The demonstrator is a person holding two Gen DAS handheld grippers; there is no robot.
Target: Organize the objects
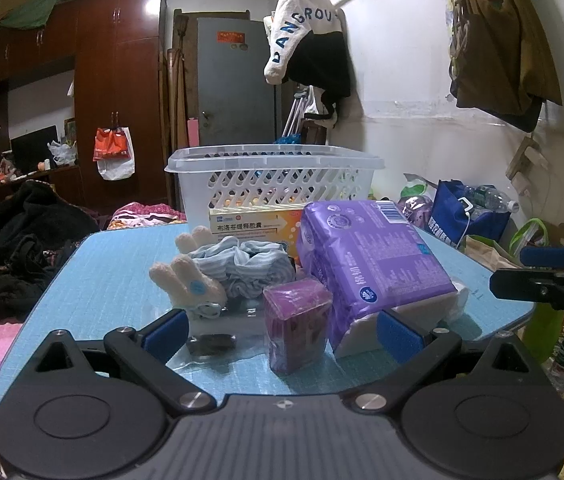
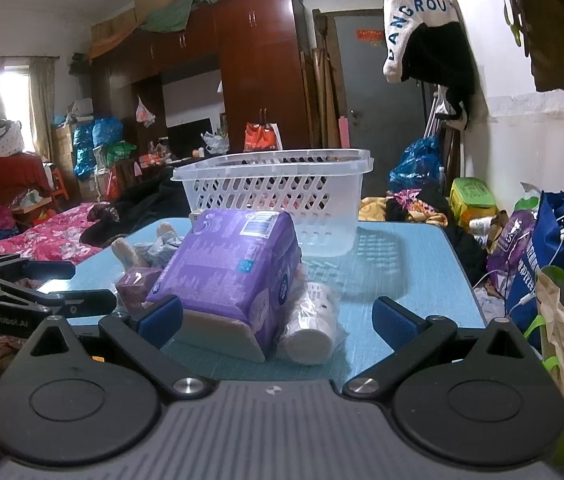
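Observation:
On the blue table (image 1: 102,280) lie a purple tissue pack (image 1: 369,256), a small purple box (image 1: 295,326), a cream plush glove (image 1: 186,280), a striped blue cloth (image 1: 242,264), a yellow medicine box (image 1: 254,224) and a small dark object (image 1: 212,344). A white perforated basket (image 1: 274,180) stands at the far edge. My left gripper (image 1: 282,336) is open at the near edge, around the purple box. My right gripper (image 2: 278,320) is open, with the tissue pack (image 2: 230,272) and a wrapped white roll (image 2: 309,328) between its fingers. The basket (image 2: 278,196) stands behind them.
A bed with pink bedding (image 2: 42,236) and dark clothes (image 1: 22,240) lies to the left. Bags and bottles (image 2: 541,248) crowd the floor at the right by the white wall. A dark wardrobe (image 1: 118,92) and a grey door (image 1: 234,80) stand behind.

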